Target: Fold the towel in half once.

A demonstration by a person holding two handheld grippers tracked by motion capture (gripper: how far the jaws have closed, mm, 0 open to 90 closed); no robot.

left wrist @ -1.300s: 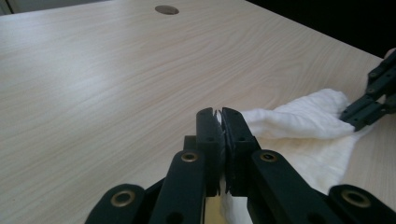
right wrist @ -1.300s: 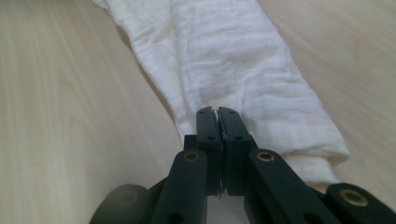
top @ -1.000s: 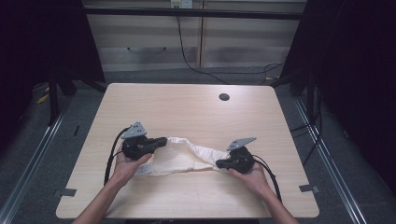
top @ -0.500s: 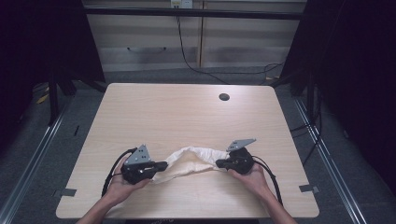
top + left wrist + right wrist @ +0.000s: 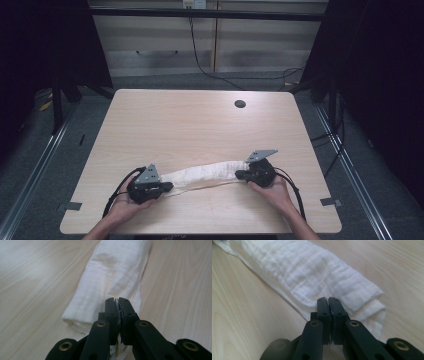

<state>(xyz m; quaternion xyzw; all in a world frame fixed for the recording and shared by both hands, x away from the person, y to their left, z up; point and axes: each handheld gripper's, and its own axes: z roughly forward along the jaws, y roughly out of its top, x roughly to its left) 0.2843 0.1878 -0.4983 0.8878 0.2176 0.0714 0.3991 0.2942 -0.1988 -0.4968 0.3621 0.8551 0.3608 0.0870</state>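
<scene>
Below, seen from the high view: a pale wooden table (image 5: 200, 130), with a white cloth (image 5: 210, 173) rolled or folded into a long narrow band and laid across the near part of the tabletop, running from lower left up to the right. Gripped at each end by a pair of black tongs. At the cloth's left end, the left gripper (image 5: 167, 187), held in the person's left hand (image 5: 125, 205), near the front edge of the table. At the right end, the right gripper (image 5: 239, 174), held in the right hand (image 5: 272, 192), a little farther from the front edge. Both forearms entering from the bottom.

In the left gripper view, jaws of the left gripper (image 5: 117, 300) pressed together on a thin edge of the cloth (image 5: 110, 277), a sliver of white fabric caught between them, the rest of the band stretching away over the wood. In the right gripper view, much the same: right gripper (image 5: 328, 299) clamped tight on the cloth (image 5: 312, 275) near its layered end, folds stacked beside the jaws.

Farther back on the table, well apart from the cloth, a small dark round hole (image 5: 240, 104). Beyond the table, cables (image 5: 200, 55) on a grey floor.
</scene>
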